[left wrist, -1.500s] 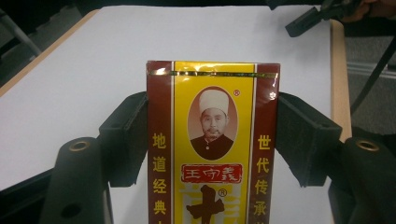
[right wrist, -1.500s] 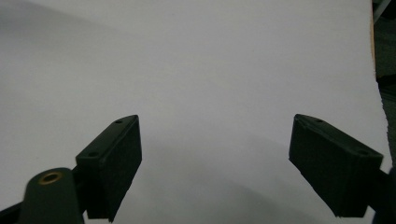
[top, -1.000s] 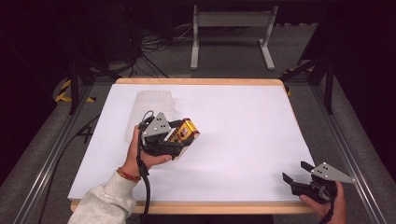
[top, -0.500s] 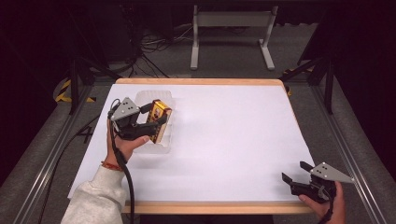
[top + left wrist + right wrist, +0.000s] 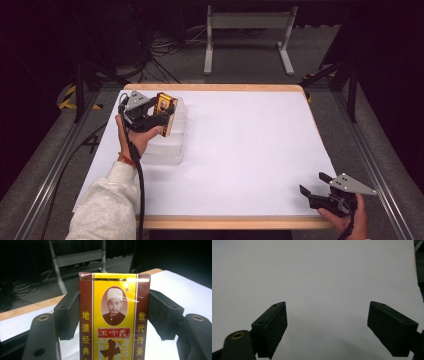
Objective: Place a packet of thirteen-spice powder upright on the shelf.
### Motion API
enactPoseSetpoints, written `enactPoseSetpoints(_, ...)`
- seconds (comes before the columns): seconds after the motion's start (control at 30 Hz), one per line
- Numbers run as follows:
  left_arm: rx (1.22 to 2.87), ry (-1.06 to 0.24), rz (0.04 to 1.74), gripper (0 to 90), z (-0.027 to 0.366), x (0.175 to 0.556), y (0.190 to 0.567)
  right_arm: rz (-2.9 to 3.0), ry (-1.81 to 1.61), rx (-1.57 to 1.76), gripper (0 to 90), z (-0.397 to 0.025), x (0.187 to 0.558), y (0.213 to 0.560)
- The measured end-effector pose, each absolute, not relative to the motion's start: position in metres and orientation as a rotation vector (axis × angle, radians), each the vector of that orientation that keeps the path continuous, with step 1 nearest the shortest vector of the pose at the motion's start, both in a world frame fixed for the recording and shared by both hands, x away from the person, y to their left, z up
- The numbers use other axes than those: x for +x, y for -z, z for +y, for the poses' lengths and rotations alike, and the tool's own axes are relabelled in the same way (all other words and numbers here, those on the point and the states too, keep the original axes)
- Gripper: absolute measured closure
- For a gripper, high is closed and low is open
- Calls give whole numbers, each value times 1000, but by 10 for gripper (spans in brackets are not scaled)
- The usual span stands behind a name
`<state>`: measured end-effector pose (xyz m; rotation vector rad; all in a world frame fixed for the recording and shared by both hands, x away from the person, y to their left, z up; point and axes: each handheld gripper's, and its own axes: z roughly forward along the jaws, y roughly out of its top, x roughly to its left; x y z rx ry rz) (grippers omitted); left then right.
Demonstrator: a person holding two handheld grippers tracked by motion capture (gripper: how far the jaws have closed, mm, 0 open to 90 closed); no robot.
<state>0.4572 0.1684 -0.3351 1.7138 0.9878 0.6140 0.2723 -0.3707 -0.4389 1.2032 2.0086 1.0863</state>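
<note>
Clamping upright red-yellow seasoning box (image 5: 114, 317) between both pads, left gripper (image 5: 156, 116) holds it above clear plastic container (image 5: 167, 145), table's 10 o'clock. Portrait, Chinese lettering on face. Right gripper (image 5: 315, 186) at 5 o'clock, jaws wide, nothing between.

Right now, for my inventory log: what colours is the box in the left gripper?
Yellow centre with dark red side bands, on the box; clearest in the left gripper view.
</note>
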Motion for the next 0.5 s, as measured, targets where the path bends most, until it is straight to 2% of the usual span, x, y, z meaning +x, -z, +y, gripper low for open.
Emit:
enactPoseSetpoints(0.23, 1715, -584, 1076, 325, 161, 485, 349, 2009, -1080, 1200, 169, -370, 272, 439)
enactPoseSetpoints(0.5, 1735, -556, 1122, 323, 153, 497, 360, 2011, -1084, 1197, 167, -370, 272, 439)
